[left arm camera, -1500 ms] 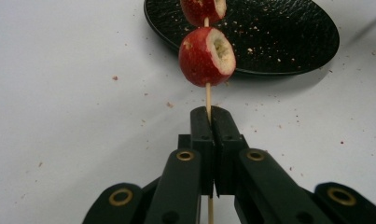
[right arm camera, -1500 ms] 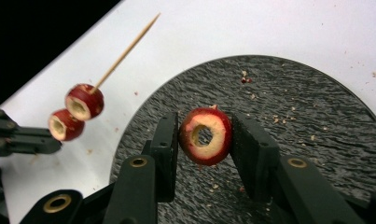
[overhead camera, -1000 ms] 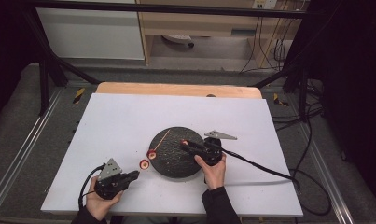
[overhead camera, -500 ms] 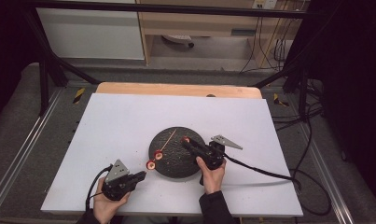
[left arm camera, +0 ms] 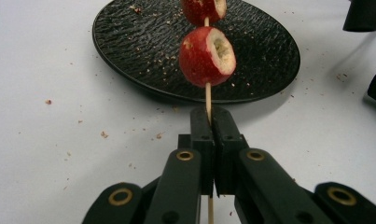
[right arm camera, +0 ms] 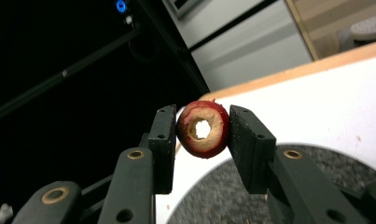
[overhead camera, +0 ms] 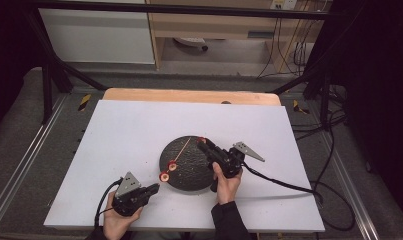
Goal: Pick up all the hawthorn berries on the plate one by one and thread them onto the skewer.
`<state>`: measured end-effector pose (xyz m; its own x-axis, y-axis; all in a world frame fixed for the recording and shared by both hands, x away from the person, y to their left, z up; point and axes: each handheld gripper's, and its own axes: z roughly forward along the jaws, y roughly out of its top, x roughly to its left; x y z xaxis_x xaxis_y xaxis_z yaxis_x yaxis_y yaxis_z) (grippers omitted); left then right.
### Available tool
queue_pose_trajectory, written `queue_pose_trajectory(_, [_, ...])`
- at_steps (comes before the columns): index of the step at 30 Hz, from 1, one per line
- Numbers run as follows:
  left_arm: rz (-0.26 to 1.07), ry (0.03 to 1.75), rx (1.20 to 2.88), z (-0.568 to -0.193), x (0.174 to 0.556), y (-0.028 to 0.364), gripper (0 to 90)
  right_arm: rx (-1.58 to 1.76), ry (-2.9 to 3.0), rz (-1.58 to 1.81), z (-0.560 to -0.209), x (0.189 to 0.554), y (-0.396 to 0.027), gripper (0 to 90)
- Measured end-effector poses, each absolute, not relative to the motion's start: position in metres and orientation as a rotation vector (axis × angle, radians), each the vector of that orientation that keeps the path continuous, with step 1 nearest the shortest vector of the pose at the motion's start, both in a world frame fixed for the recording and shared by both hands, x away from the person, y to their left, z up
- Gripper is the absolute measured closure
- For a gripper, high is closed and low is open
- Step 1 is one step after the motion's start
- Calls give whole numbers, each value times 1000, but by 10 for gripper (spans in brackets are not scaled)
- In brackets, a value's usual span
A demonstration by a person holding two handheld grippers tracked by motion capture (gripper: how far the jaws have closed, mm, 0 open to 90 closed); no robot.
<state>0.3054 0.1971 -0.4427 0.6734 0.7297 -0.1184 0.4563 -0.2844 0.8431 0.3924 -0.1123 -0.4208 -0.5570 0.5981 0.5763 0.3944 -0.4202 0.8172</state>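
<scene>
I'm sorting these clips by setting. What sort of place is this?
Probably a lab or workshop recording bench, not a kitchen: a white table stands inside a black metal frame, loose cables trail over the floor, and the lone plate looks like a staged prop.

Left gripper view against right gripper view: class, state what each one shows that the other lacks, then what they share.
Left gripper view alone: the left gripper shut on a thin wooden skewer that carries two cored red fruits, with crumbs scattered on the white table.

Right gripper view alone: the right gripper shut on a single cored red fruit, seen through its hole, with a dark frame and pale cabinets behind.

Both: the black textured plate and the white table.
</scene>
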Motion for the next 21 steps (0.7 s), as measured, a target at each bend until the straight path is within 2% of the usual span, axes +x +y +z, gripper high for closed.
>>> queue_pose_trajectory(21, [353, 910, 1902, -440, 302, 183, 886, 1457, 1412, 2232, -420, 413, -111, 634])
